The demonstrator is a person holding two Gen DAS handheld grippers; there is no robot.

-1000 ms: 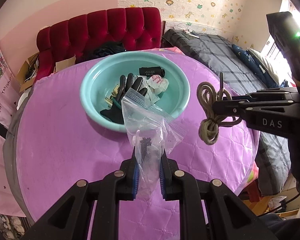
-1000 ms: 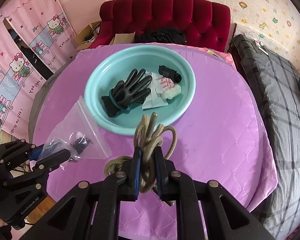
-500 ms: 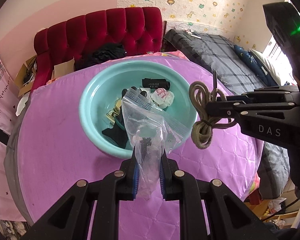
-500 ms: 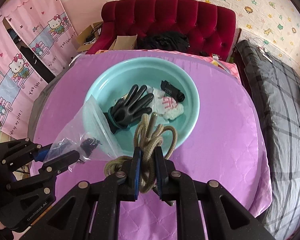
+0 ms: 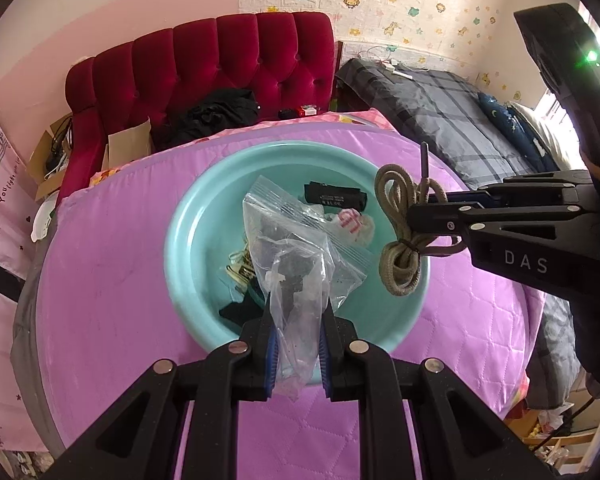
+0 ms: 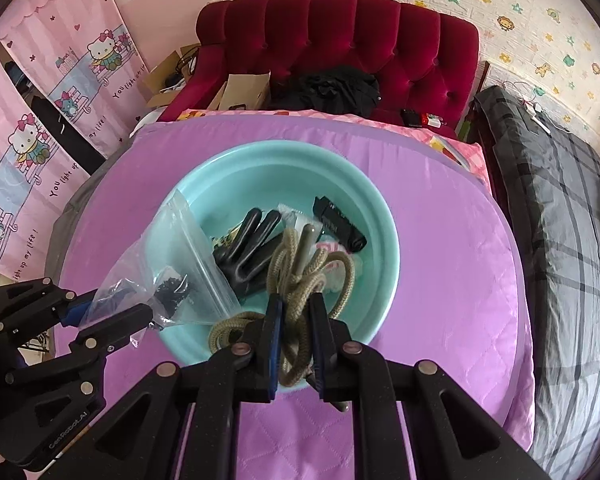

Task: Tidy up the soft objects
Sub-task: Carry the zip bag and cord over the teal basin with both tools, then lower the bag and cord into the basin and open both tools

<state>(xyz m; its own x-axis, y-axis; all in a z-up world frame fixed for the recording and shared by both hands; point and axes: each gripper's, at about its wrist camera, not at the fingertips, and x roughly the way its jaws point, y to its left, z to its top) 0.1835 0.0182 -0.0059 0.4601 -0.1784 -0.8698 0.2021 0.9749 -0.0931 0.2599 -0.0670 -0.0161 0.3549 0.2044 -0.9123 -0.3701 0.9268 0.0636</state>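
My left gripper [image 5: 297, 312] is shut on a clear zip bag [image 5: 300, 256] with small dark bits inside, held over the near rim of a teal basin [image 5: 188, 240]. My right gripper [image 6: 296, 312] is shut on a coiled tan rope [image 6: 300, 276] and holds it over the basin's near edge [image 6: 388, 280]. The rope [image 5: 400, 240] hangs above the basin's right rim in the left wrist view. In the basin lie a black glove [image 6: 248, 248], a black rolled item [image 6: 340, 224] and a white-and-pink cloth [image 5: 352, 224].
The basin sits on a round table with a purple quilted cover [image 6: 440, 260]. A red tufted sofa [image 6: 340, 40] with dark clothes and cardboard boxes stands behind. A bed with a grey plaid cover [image 6: 560, 220] lies to the right. Pink curtains [image 6: 40, 120] hang at left.
Both grippers have moved forward toward the basin. The bag and the rope now hang over it instead of over the table in front.
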